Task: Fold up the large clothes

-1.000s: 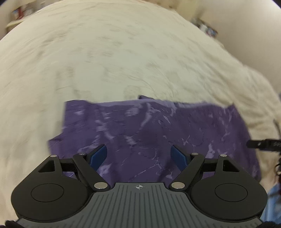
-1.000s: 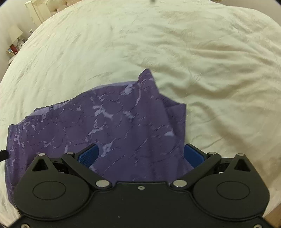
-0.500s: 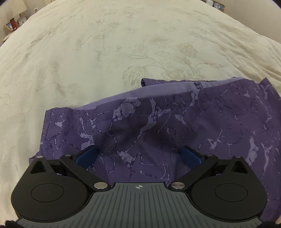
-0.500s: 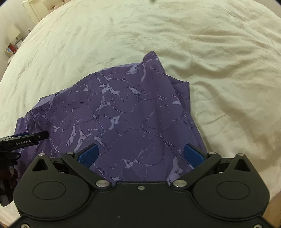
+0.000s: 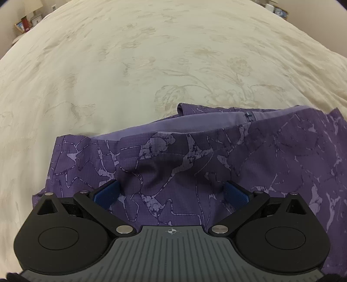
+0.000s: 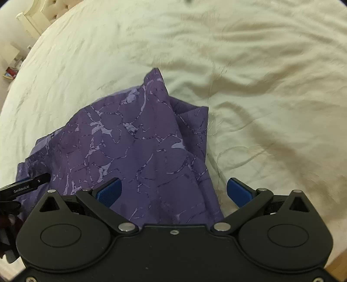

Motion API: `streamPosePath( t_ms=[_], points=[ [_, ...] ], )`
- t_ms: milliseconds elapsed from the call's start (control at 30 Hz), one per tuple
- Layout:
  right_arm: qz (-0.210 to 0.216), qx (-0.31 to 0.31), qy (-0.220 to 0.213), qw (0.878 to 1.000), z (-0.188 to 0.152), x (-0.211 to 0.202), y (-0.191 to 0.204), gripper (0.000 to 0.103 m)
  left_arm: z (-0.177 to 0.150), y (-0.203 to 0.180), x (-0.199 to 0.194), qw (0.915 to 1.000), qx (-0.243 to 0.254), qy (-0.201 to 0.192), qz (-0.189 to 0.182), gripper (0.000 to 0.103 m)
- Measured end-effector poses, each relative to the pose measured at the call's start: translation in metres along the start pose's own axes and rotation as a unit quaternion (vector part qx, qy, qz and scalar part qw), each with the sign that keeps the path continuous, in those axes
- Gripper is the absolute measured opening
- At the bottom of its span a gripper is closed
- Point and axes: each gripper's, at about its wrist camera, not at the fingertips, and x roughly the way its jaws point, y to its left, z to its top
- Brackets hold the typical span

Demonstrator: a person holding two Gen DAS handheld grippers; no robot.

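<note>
A purple garment with a pale crackle print (image 5: 216, 160) lies folded on a cream bedspread (image 5: 151, 54); a paler inner layer and a zipper show along its far edge. My left gripper (image 5: 171, 191) is open, low over the garment's near left part, holding nothing. In the right wrist view the garment (image 6: 141, 151) lies with a corner pointing away. My right gripper (image 6: 173, 189) is open over the garment's right edge, one finger over cloth, the other over the bedspread (image 6: 260, 86). The left gripper's finger (image 6: 32, 184) shows at far left.
The bedspread is wrinkled to the right of the garment (image 6: 249, 112). A nightstand with a lamp and small items (image 5: 26, 19) stands at the far left. A cream headboard (image 6: 36, 15) is at the far left in the right wrist view.
Both grippers have moved closer and lower over the garment, so it fills more of each view. The left view has swung left. Both stay open.
</note>
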Motion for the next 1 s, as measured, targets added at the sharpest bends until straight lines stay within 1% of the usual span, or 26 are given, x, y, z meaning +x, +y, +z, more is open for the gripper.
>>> streamPosePath(
  t_ms=[100,200,267,300,333,467,567,667,767,867,933,1000],
  points=[
    [0.041,-0.003,0.038,0.998,0.008,0.017,-0.013,0.103,0.003,-0.002,0.001,0.9999,-0.007,0.007,0.005,0.103],
    [0.07,-0.008,0.083,0.994,0.012,0.035,-0.023,0.103,0.006,-0.002,-0.002,0.9997,-0.022,0.009,0.006,0.102],
    [0.082,-0.016,0.105,0.991,0.014,0.045,-0.029,0.103,0.007,-0.004,-0.006,0.9992,-0.035,0.013,0.011,0.095],
    [0.092,-0.017,0.112,0.989,0.015,0.049,-0.031,0.103,0.007,-0.006,-0.01,0.9988,-0.043,0.018,0.014,0.088],
    [0.102,-0.015,0.119,0.987,0.017,0.053,-0.034,0.103,0.007,-0.009,-0.014,0.9982,-0.052,0.022,0.018,0.087],
    [0.132,-0.01,0.137,0.982,0.022,0.064,-0.039,0.103,0.006,-0.022,-0.028,0.9956,-0.081,0.041,0.021,0.087],
    [0.15,-0.02,0.147,0.977,0.025,0.069,-0.038,0.103,0.005,-0.037,-0.036,0.994,-0.095,0.048,0.024,0.087],
    [0.17,-0.032,0.153,0.973,0.029,0.072,-0.036,0.103,0.005,-0.052,-0.041,0.9928,-0.105,0.055,0.017,0.087],
    [0.206,-0.04,0.149,0.966,0.035,0.072,-0.035,0.103,0.006,-0.067,-0.044,0.9931,-0.104,0.053,0.012,0.087],
    [0.246,-0.031,0.146,0.958,0.039,0.075,-0.033,0.103,0.008,-0.081,-0.043,0.9937,-0.098,0.052,0.011,0.087],
    [0.254,-0.032,0.151,0.955,0.042,0.081,-0.029,0.103,0.009,-0.088,-0.04,0.9935,-0.1,0.053,0.01,0.087],
    [0.247,-0.043,0.159,0.955,0.041,0.088,-0.023,0.103,0.009,-0.095,-0.037,0.9929,-0.105,0.055,0.011,0.087]
  ],
)
